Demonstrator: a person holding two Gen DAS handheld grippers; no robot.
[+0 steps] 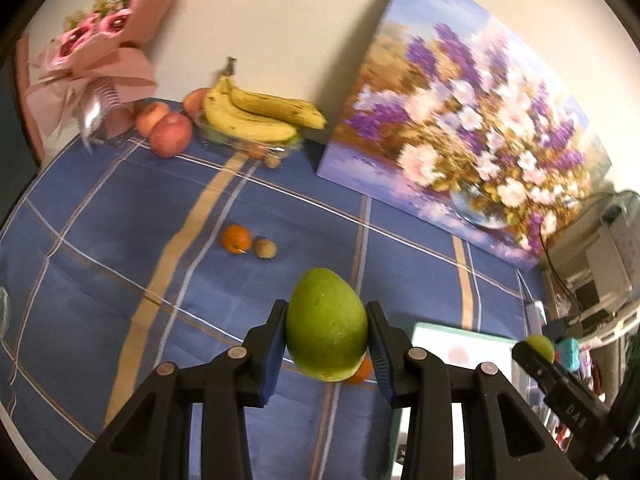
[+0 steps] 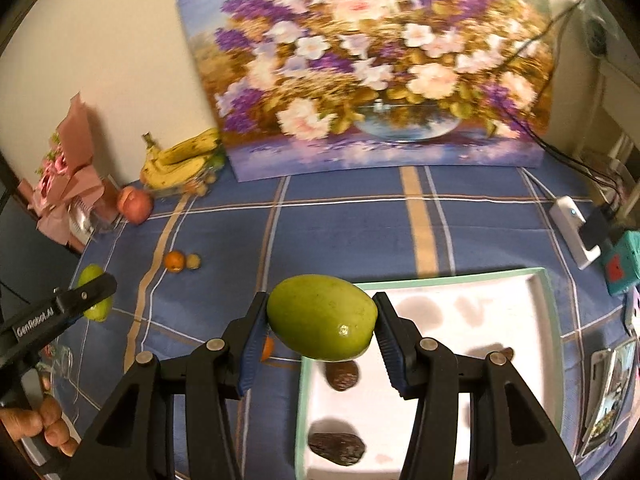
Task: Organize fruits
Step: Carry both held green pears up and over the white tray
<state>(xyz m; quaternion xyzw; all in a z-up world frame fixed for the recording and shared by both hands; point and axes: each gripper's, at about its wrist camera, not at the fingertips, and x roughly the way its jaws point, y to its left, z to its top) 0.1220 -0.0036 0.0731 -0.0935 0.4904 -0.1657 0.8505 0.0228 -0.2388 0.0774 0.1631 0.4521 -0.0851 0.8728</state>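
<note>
My left gripper (image 1: 327,344) is clamped on a green mango (image 1: 326,324), blue ribbed pads pressing both its sides, fruit standing upright w/ the narrow end up, clear of the cloth. My right gripper (image 2: 320,334) likewise grips a second green mango (image 2: 322,317), this one lying crosswise, just over the near-left corner of the white tray (image 2: 550,308).

Progress, as I read it: early-to-mid. Both mangoes are lifted but neither is set down. Still loose on the tablecloth (image 1: 120,208): a small orange (image 1: 236,238) touching a brownish round fruit (image 1: 265,248), plus another orange one half hidden under my left mango. At the back, bananas (image 1: 256,114) sit on a clear container and red apples (image 1: 170,134) stand beside it. Tray holds a few dark wrinkled lumps; can't tell what they are.

Textures etc.: mango skins smooth, waxy, faintly speckled, w/ a highlight on the right one. Bananas yellow w/ brown spotting. Cloth is blue plaid, soft, slightly creased. Tray is rigid, flat white w/ a mint rim.
</note>
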